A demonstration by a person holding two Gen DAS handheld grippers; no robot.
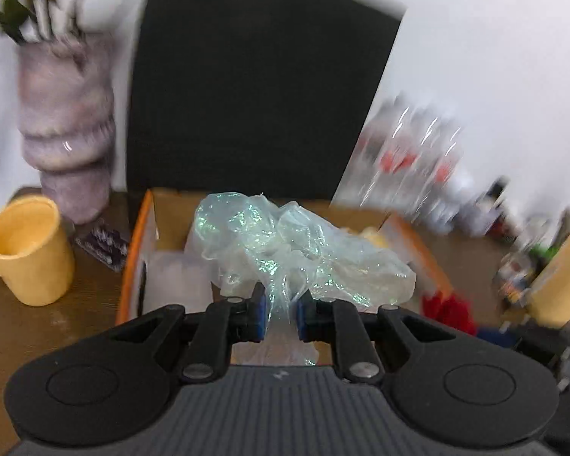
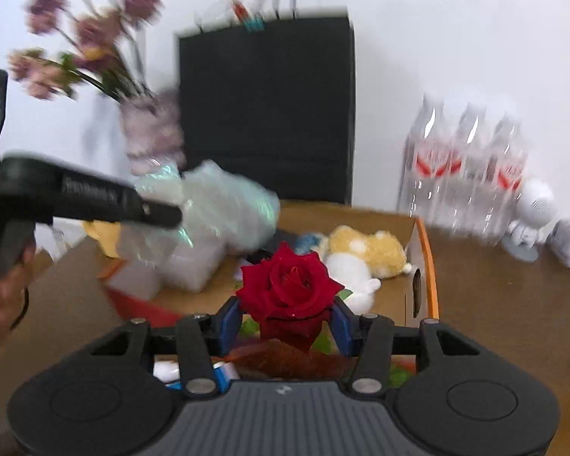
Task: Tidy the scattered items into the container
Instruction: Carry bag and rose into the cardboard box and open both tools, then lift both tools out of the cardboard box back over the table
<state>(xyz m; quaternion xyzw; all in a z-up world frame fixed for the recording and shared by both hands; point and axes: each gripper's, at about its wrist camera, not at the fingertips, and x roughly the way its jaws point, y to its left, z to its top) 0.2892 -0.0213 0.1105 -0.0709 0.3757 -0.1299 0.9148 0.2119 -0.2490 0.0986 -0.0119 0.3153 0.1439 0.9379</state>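
My left gripper is shut on a crumpled iridescent plastic wrap, which hangs over the orange-edged cardboard box. In the right wrist view the same wrap and the left gripper's black fingers hover blurred above the box. My right gripper is shut on a red rose, its blue pads pressing the bloom's base, above the box's near edge. Inside the box lie a yellow-and-white plush toy and a translucent white container.
A yellow mug and a fluffy pink vase of flowers stand left of the box. A black paper bag stands behind it. Water bottles, a white figurine and a second yellow mug are to the right on the brown table.
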